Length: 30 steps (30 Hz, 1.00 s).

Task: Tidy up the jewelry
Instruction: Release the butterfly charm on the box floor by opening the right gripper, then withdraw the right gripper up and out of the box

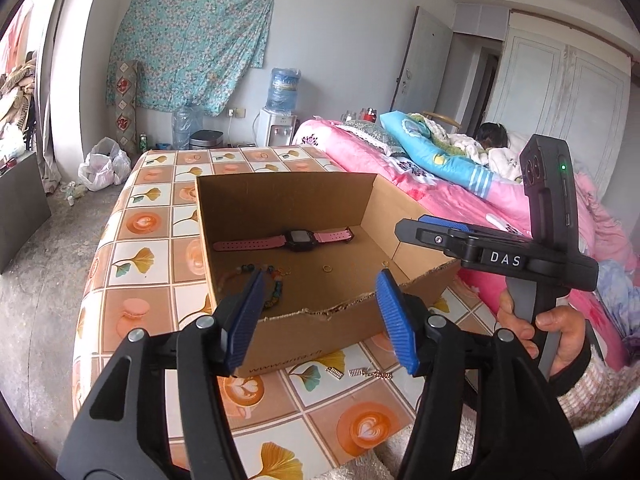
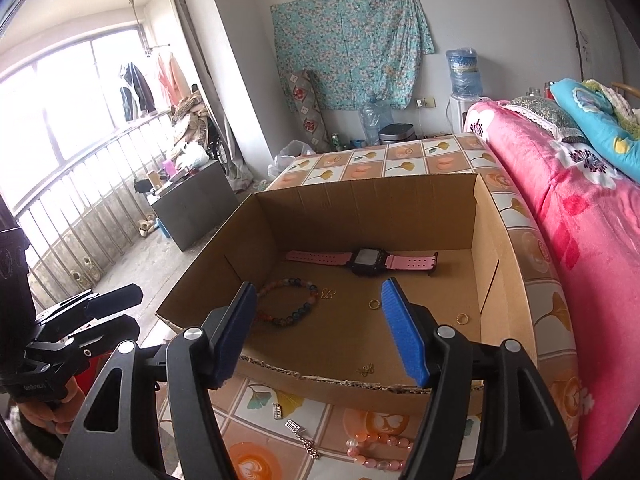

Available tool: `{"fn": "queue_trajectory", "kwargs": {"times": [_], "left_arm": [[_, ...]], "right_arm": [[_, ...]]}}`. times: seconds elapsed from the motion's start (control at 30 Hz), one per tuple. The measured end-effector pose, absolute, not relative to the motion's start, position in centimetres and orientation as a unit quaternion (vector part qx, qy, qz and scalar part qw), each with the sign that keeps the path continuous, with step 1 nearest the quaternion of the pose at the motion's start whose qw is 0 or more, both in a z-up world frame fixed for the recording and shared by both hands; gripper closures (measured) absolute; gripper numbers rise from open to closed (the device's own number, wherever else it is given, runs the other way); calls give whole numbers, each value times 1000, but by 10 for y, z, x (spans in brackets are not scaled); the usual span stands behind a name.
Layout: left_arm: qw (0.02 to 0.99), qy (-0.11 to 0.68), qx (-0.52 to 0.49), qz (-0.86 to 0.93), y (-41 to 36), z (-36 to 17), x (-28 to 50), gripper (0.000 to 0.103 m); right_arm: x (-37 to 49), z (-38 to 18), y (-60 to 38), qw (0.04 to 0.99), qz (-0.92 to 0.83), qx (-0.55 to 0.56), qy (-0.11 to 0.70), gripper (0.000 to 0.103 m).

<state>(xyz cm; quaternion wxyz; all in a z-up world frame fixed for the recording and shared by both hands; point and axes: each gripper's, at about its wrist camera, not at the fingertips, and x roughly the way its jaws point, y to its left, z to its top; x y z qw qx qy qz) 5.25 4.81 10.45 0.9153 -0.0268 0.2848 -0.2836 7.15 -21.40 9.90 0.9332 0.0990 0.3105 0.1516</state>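
Both the left gripper (image 1: 320, 316) and right gripper (image 2: 320, 332) gape wide, empty. Just before the box (image 2: 360, 394), the pink bracelet (image 2: 378, 452) looks light and slippery; pinch 1 bead strand.

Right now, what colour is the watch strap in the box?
Pink, on the watch with a black case; clearest in the right wrist view.

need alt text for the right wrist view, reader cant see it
The open right gripper hovers over the near edge of an open cardboard box holding a pink-strapped watch, a multicoloured bead bracelet and small gold rings. On the patterned tablecloth in front lie a pink bead bracelet and small silver charms.
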Motion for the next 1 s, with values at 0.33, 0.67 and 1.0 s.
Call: {"fn": "queue_trajectory", "kwargs": {"times": [0.33,0.67,1.0], "left_arm": [[908,313,-18,-279,55,81,32,43],[906,315,0,-282,45,76,27,43],[906,320,15,-275,40,73,25,42]], "right_arm": [[48,108,-200,937,180,82,288,35],[39,112,-204,939,179,84,282,34],[38,112,-207,938,183,88,281,34]]}}
